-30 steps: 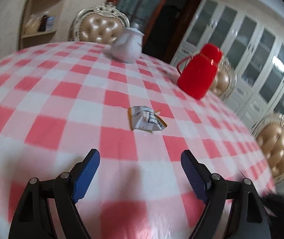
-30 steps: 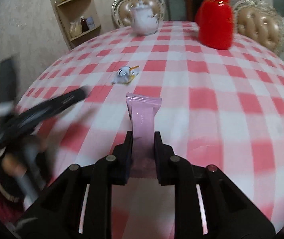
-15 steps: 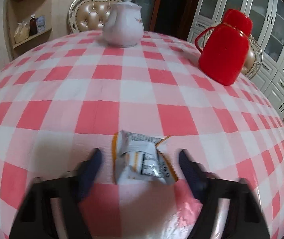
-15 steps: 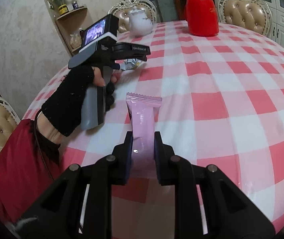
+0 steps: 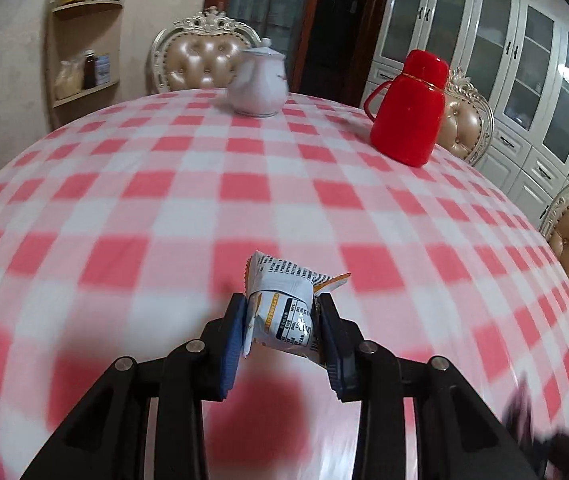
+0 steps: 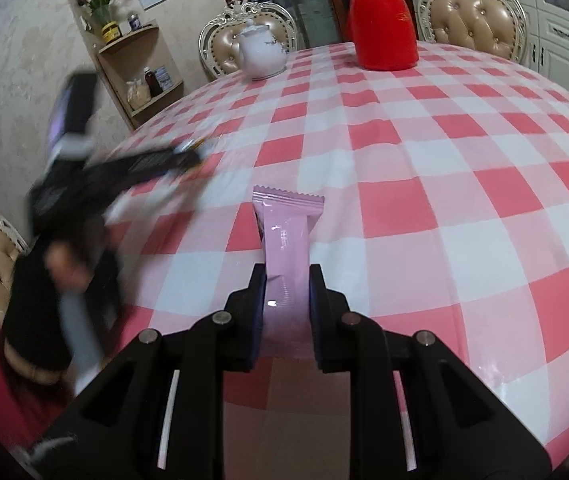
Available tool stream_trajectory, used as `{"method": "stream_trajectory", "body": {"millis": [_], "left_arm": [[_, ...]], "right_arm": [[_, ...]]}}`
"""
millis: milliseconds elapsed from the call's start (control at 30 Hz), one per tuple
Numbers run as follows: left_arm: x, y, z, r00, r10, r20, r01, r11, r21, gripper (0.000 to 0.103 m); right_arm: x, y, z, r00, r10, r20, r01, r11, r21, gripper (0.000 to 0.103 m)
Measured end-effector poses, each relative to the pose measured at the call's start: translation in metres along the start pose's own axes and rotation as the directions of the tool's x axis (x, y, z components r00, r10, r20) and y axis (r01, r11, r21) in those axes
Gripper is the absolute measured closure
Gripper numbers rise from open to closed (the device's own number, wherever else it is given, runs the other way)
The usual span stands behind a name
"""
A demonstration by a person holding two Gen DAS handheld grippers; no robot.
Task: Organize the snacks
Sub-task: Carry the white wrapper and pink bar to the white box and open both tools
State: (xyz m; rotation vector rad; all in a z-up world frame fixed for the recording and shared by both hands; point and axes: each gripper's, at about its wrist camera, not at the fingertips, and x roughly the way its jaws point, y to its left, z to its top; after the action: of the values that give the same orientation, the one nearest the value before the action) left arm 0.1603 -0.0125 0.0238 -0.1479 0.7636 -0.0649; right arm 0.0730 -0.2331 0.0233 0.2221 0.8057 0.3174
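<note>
My left gripper [image 5: 282, 312] is shut on a small white and orange snack packet [image 5: 284, 304] and holds it just above the red and white checked tablecloth [image 5: 164, 208]. My right gripper [image 6: 286, 280] is shut on a long pink snack bar [image 6: 286, 232], which sticks out forward over the cloth [image 6: 464, 184]. The left gripper also shows, blurred, at the left of the right wrist view [image 6: 124, 172], held by a black-gloved hand.
A white teapot [image 5: 258, 82] and a red thermos jug [image 5: 406, 110] stand at the far side of the round table. Padded chairs [image 5: 200, 62] ring the table. A corner shelf [image 6: 140, 76] and white cabinets [image 5: 532, 80] line the walls.
My left gripper has closed on the white and orange packet and lifted it off the cloth. My right gripper keeps hold of the pink bar, almost still.
</note>
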Motion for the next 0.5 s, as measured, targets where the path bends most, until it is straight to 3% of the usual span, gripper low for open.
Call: {"method": "stream_trajectory", "body": {"millis": [233,500], "left_arm": [[-0.08,0.033,-0.059,0.999,0.013,0.035,-0.012,0.999,-0.042,0.066],[-0.129,0.049,-0.099,0.996,-0.001,0.089,0.01,0.996,-0.09,0.066]], "right_arm": [[-0.01,0.007,-0.005,0.999,0.027,0.038,-0.028,1.0,0.014,0.08],[-0.038,0.042,-0.038,0.996,0.049,0.075,-0.05,0.999,0.013,0.08]]}}
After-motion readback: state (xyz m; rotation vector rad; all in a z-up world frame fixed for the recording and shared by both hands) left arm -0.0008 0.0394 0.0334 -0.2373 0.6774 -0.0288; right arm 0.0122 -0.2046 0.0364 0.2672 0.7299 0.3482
